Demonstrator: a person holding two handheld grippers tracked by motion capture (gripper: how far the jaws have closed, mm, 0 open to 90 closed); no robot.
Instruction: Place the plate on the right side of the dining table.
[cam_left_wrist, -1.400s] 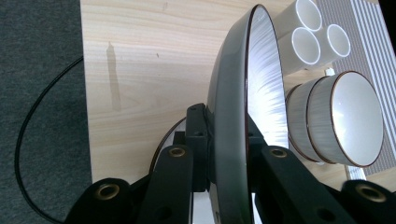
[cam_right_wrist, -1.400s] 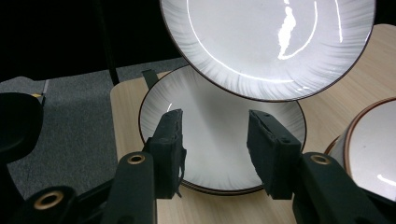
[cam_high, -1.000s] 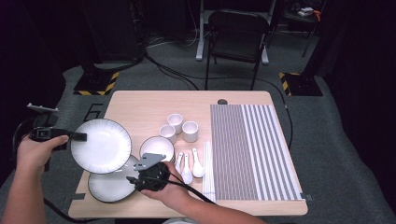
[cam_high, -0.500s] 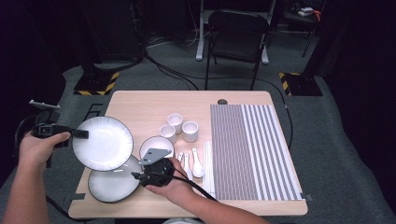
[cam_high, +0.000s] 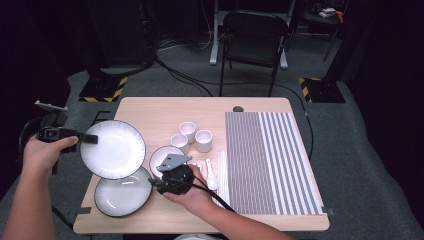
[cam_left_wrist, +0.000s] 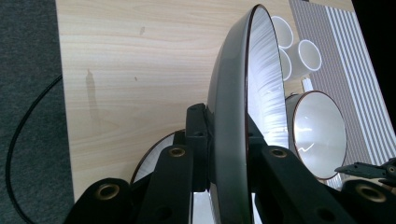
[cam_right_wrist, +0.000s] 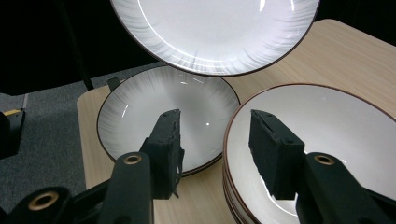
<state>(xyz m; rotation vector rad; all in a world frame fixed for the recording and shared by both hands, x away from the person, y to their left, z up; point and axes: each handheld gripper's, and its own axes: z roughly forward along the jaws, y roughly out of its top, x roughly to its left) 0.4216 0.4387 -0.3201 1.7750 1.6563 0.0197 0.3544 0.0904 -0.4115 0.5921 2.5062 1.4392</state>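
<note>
The lifted plate (cam_high: 113, 149) covers the far rim of the plate on the table (cam_high: 122, 196) beneath it. In the right gripper view its upper part runs off the top edge. The right gripper (cam_high: 161, 186) and its hand hide the near side of the small plates (cam_high: 161, 156) and most of the spoons (cam_high: 212, 176) beside it.

right gripper (cam_high: 159, 186) shifted left, toward lower plate (cam_high: 122, 196)

A recording studio or lab set up for a staged table-laying: a wooden worktop (cam_high: 150, 107) stands on grey carpet in a dark room, ringed by cables, a black chair (cam_high: 254, 30) and hazard-taped stand bases (cam_high: 102, 89) (no kitchen fittings).
</note>
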